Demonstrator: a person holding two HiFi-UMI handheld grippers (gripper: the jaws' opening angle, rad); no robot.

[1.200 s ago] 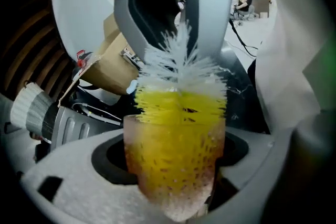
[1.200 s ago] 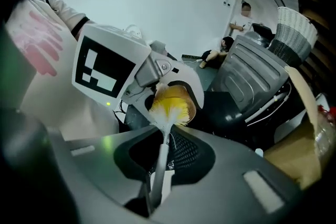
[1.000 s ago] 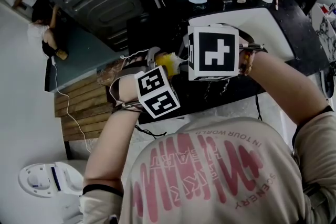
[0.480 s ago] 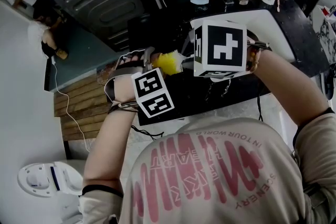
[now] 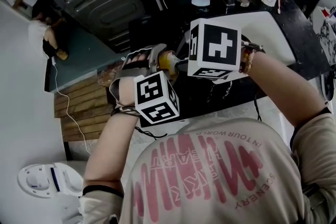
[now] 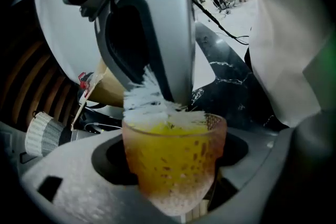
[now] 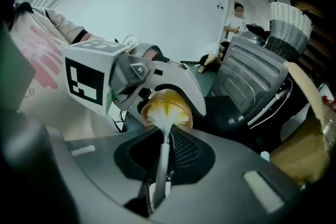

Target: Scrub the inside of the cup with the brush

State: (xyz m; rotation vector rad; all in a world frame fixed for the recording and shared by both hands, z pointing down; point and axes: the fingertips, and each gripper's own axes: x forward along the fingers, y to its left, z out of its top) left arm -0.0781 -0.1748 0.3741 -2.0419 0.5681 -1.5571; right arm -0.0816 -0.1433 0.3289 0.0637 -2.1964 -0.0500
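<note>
Both grippers loaded, scrub step looks under way.

- left gripper (image 6: 172,178): jaws closed on the cup (image 6: 176,149), pinching its lower body from either side, mouth pointing away from the camera.
- right gripper (image 7: 164,144): jaws clamped on the thin pale handle of the brush (image 7: 161,162), handle running straight out along the jaw axis.
- Brush head: white bristles sit at the cup mouth, partly inside. In the left gripper view some tuft shows above the rim, so my read is that it's not at the bottom.

Where: in the head view the cup is mid-frame, between the two marker cubes, held in the air over the dark countertop, with the white sink (image 5: 273,29) to the upper right. It's tipped sideways toward the right gripper.

Cup look: small, translucent amber-yellow, pebbled outer wall, tapering to a narrower frosted base. Rim looks intact. Can't tell if there's water or soap inside.

Next move, as I judge it: push the brush deeper along the cup axis, then twist or stroke so the bristles reach the wall and bottom. The left grip has to resist that push, and the tapered, textured wall could slip in the jaws if the push goes off-axis.
</note>
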